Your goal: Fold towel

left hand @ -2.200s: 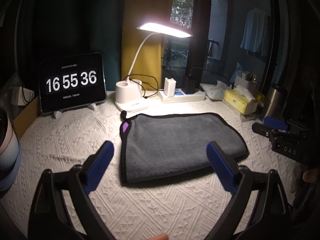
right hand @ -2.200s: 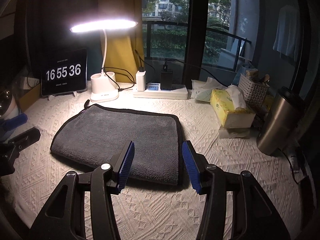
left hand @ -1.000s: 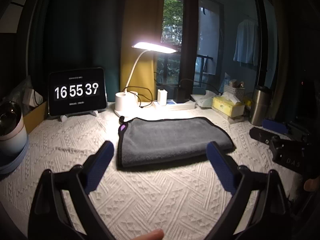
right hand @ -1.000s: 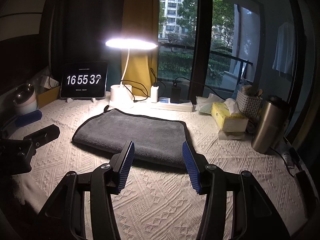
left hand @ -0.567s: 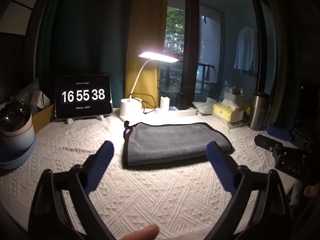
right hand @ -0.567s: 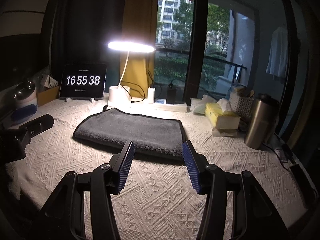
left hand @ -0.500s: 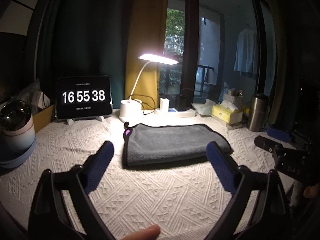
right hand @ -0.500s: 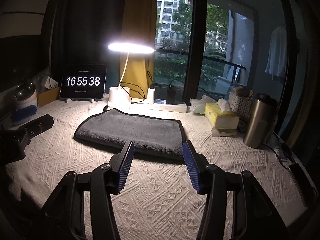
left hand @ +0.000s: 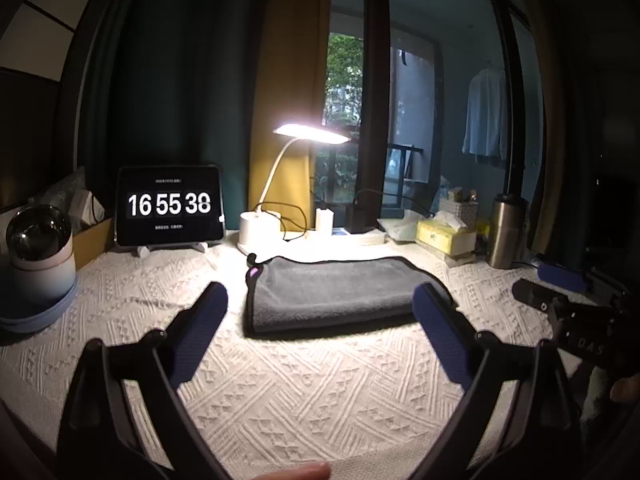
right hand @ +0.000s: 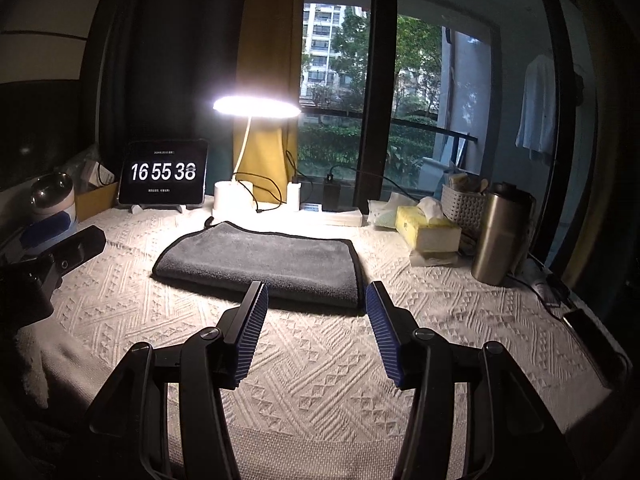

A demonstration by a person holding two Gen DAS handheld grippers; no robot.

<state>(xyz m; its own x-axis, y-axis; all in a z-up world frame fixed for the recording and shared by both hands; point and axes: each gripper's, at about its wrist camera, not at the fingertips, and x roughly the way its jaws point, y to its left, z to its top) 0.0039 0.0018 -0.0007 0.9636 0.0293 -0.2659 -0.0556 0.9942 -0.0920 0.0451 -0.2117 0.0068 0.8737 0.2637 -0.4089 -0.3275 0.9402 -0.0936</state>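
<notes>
A dark grey towel (left hand: pixel 336 292) with black edging lies folded flat on the white textured cloth, under the lamp; it also shows in the right wrist view (right hand: pixel 264 264). My left gripper (left hand: pixel 320 300) is open and empty, held back from the towel's near edge. My right gripper (right hand: pixel 316 292) is open and empty, back from the towel's near right corner. The right gripper's body shows at the right edge of the left wrist view (left hand: pixel 576 320); the left gripper's body shows at the left edge of the right wrist view (right hand: pixel 48 264).
At the back stand a tablet clock (left hand: pixel 170 206), a lit white desk lamp (left hand: pixel 260 232), a power strip (right hand: pixel 340 216), a yellow tissue box (right hand: pixel 428 232), a steel tumbler (right hand: pixel 500 236) and a white basket (right hand: pixel 464 200). A round white device (left hand: pixel 38 248) sits far left.
Both grippers have pulled back and risen away from the towel, so it looks smaller and farther. The towel lies unmoved and both grippers stay open.
</notes>
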